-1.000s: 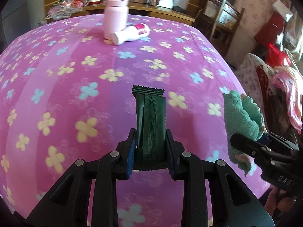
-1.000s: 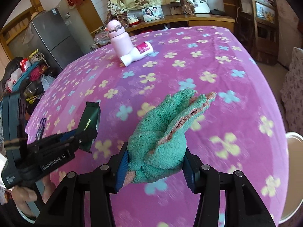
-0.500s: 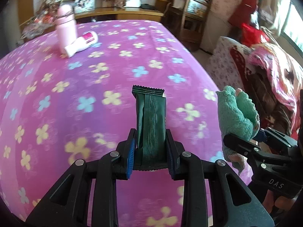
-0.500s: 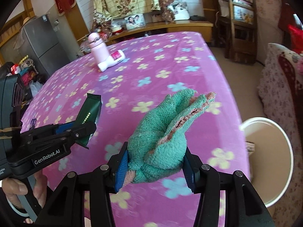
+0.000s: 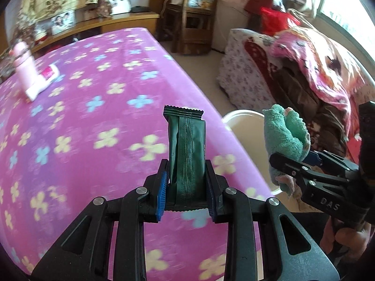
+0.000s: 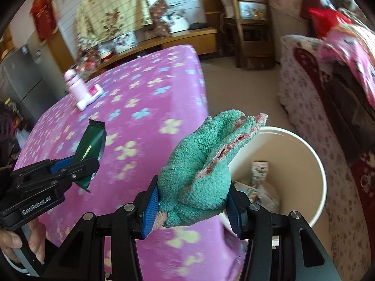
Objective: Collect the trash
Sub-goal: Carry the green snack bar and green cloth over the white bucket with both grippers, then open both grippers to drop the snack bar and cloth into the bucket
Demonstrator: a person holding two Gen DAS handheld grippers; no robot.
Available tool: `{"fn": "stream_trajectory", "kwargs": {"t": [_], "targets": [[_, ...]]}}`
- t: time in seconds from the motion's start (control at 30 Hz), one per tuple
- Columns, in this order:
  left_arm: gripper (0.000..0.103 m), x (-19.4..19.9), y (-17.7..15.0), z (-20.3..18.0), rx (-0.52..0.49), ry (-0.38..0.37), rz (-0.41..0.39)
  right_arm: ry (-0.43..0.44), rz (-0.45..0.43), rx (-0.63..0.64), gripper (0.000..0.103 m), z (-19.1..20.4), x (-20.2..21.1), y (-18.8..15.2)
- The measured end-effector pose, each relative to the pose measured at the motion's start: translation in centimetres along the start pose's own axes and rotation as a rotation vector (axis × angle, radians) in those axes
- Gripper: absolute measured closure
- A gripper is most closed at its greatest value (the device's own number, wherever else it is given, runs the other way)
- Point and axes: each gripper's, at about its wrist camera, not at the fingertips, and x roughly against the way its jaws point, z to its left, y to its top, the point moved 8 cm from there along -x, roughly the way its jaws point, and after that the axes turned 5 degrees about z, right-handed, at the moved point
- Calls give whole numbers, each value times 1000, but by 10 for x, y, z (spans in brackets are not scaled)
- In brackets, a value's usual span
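Holding one dark green snack wrapper (image 5: 186, 154) upright, the left hand-held gripper (image 5: 186, 187) has its blue pads pressed against the wrapper's lower half; the crimped top edge sticks up free. It hangs above the near right corner of the surface (image 5: 70, 117), which wears a pink cloth with flower print.

Right hand-held gripper (image 6: 192, 205): pinching one bunched teal towel rag (image 6: 204, 168), pinkish along its frayed edges. It sits just beside the rim of one cream waste bin (image 6: 311, 164) standing on the floor at the corner of the surface.

Bin contents: at least two crumpled wrappers, possibly more; blur makes the count uncertain.

Far end of the surface, two items touching: one pink bottle (image 6: 72, 83) upright, one white tube (image 6: 90, 98) with a pink label lying on its side against the bottle's base.

Two hand-held grippers in all, one item each, side by side but well apart.
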Motion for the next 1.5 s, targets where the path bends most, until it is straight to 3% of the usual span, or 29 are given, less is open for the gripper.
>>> {"fn": "stream_trajectory", "kwargs": {"t": [0.47,0.77,1.13,1.17,1.33,1.4,1.5], "targets": [[77,-58,23,-80,-56,-123,91,-113,51,-151,54,-105,-16,-8],[77,-85,30,-104,-89,-114,97,-158,73,-205,54,-135,-31,-19],[76,-100,39,-115,-118,-116,83,-151,82,-254,51,-148,-39,-23],[74,-101,40,-115,-115,-118,80,-156,81,-256,51,-148,-39,-23],[43,-94,44,-111,-64,-165,36,-177,81,-283,50,-155,-39,-23],[39,-91,45,-108,-57,-159,23,-178,77,-295,48,-157,-38,-23],[37,-88,45,-103,-53,-139,16,-168,60,-314,30,-158,-34,-23]]}}
